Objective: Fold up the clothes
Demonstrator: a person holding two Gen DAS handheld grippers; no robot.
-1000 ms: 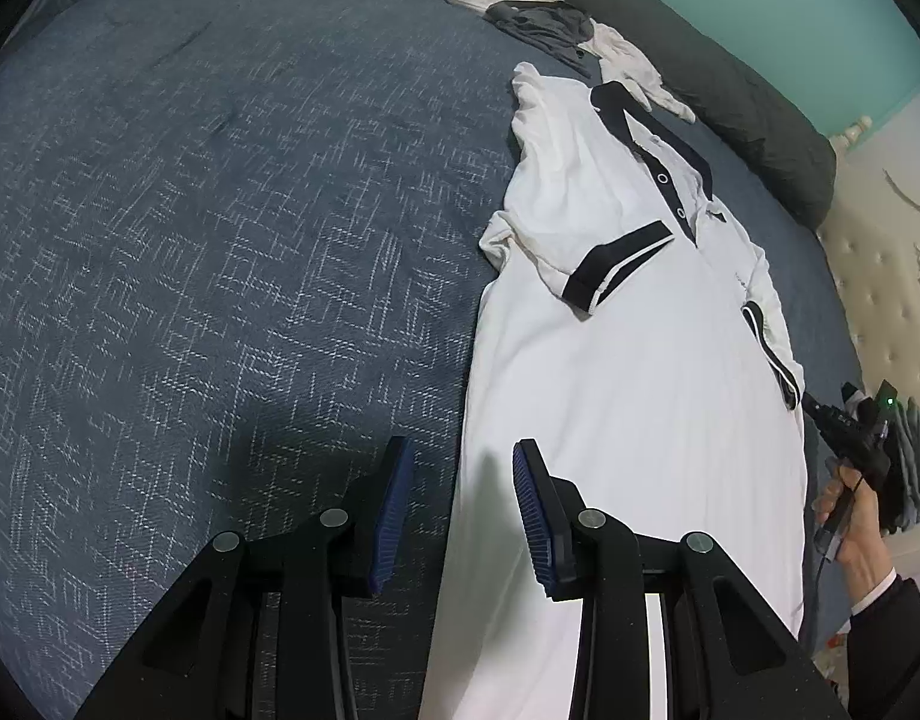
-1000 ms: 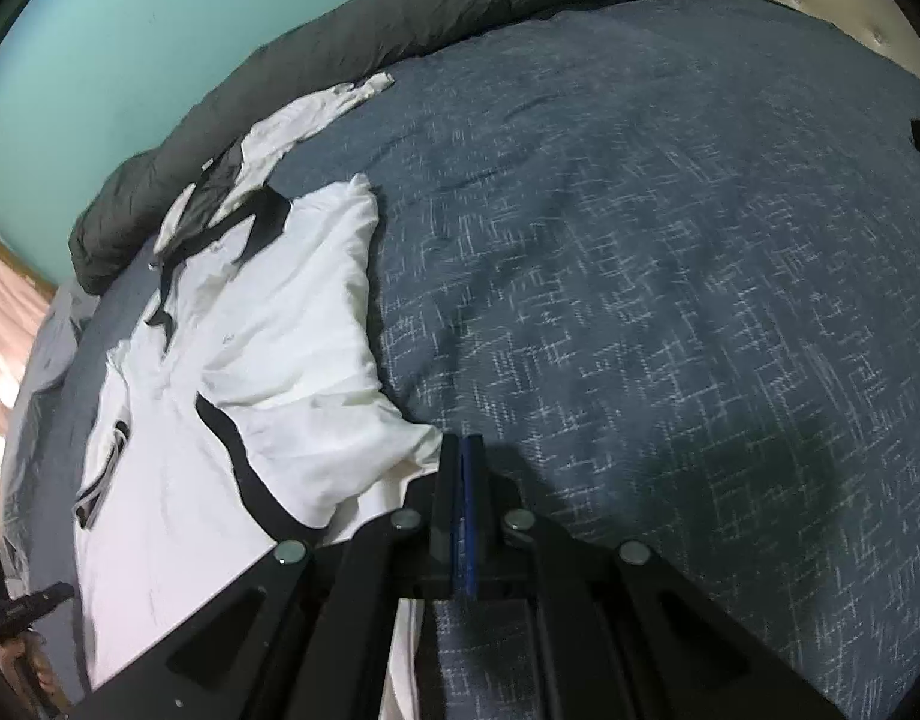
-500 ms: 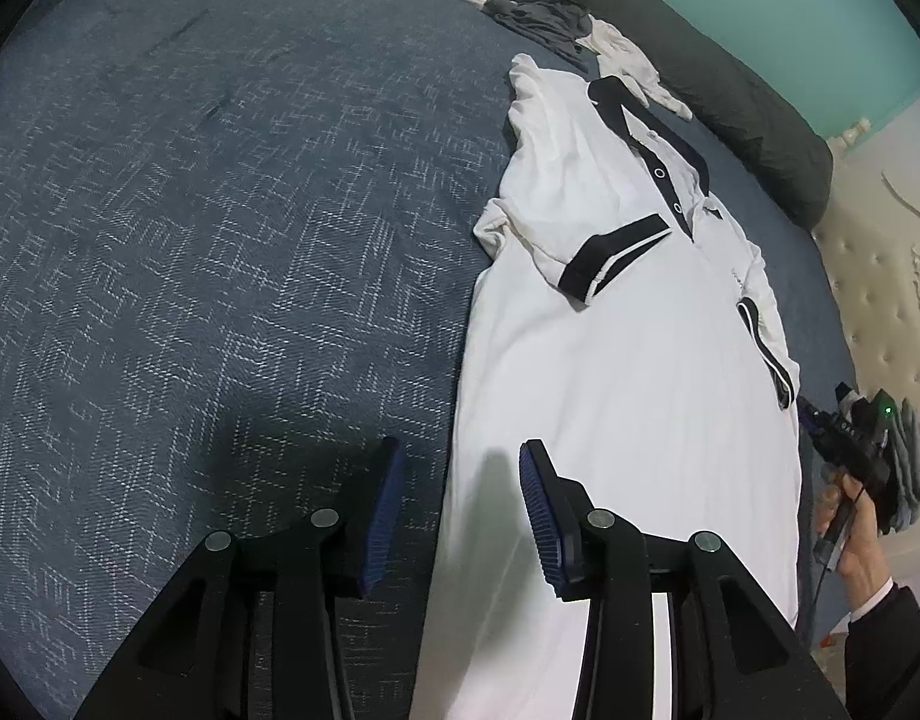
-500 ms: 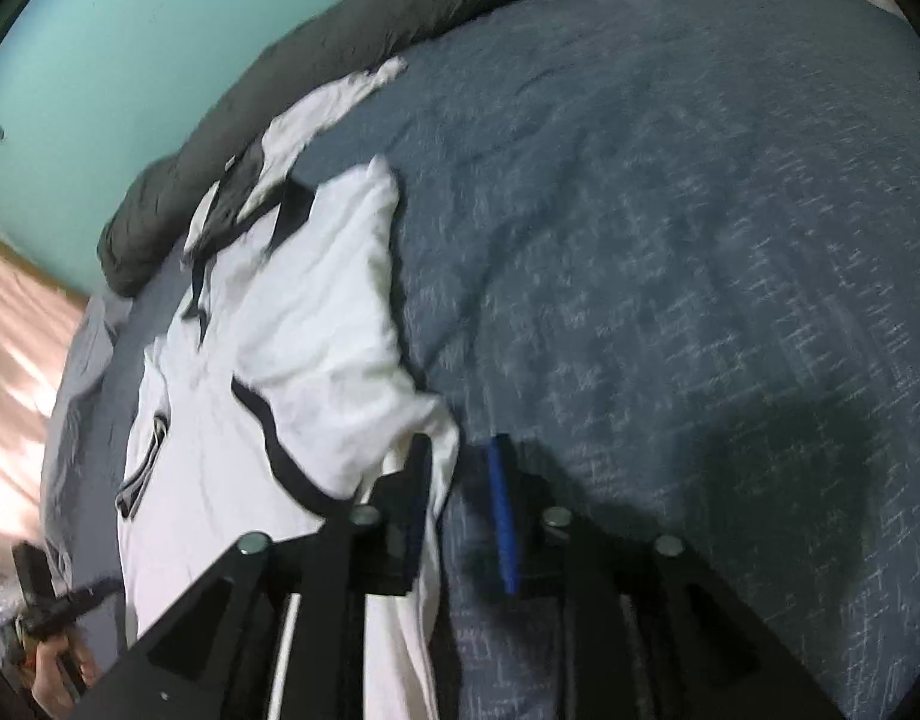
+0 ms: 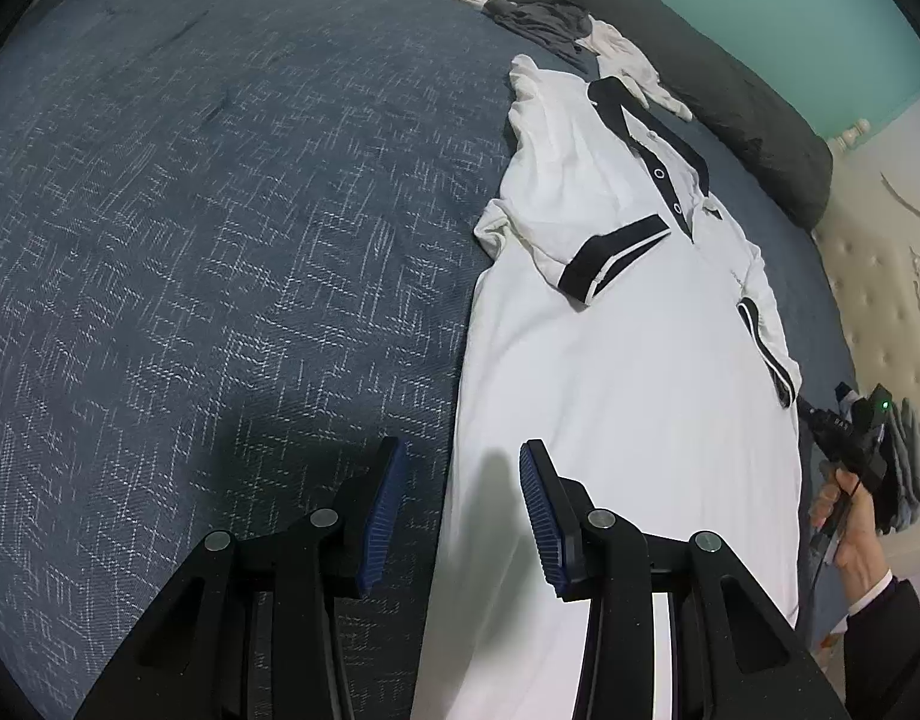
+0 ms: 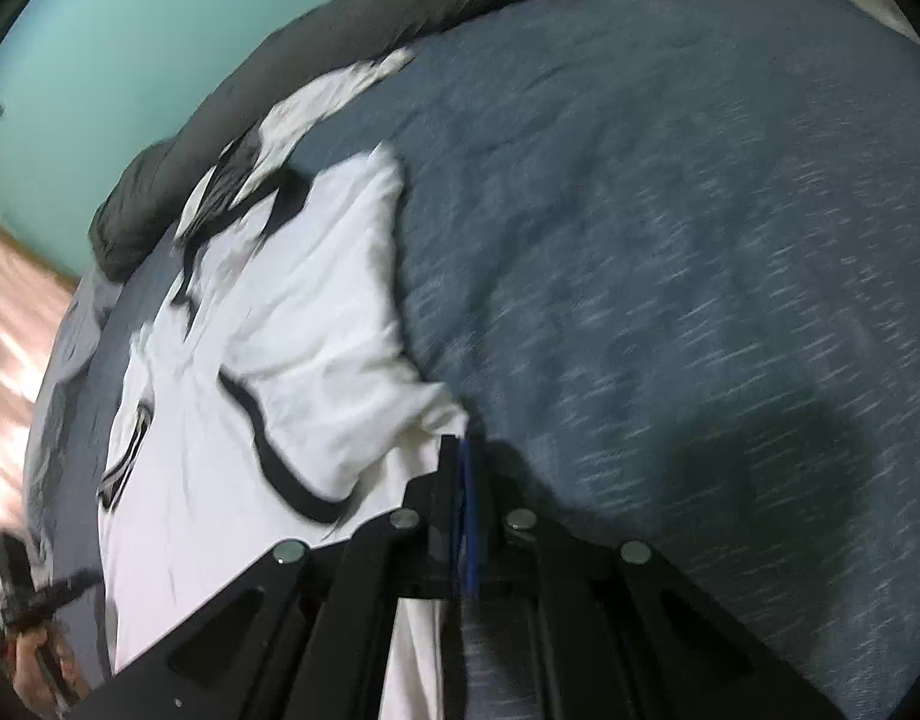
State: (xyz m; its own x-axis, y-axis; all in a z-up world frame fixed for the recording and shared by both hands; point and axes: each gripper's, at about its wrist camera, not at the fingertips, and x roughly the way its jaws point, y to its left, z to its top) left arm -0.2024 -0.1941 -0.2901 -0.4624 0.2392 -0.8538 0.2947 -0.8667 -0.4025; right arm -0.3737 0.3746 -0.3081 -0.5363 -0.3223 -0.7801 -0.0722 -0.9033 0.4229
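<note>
A white polo shirt (image 5: 628, 372) with black collar and sleeve cuffs lies flat on the blue bed cover (image 5: 220, 210), both sleeves folded inward. My left gripper (image 5: 460, 498) is open and empty, straddling the shirt's left side edge near the hem. In the right wrist view the shirt (image 6: 268, 348) lies to the left. My right gripper (image 6: 463, 456) is shut at the shirt's side edge below the folded sleeve; the view is blurred, and whether cloth is pinched is unclear.
A crumpled white and grey garment (image 5: 556, 24) lies beyond the collar. A dark grey bolster (image 5: 730, 84) runs along the teal wall. A padded headboard (image 5: 880, 276) stands at the right. My other hand and gripper (image 5: 850, 444) show at the shirt's right edge.
My right gripper opened half a second ago and has shut again at the shirt's edge while moving. My left gripper stayed open and shifted only slightly.
</note>
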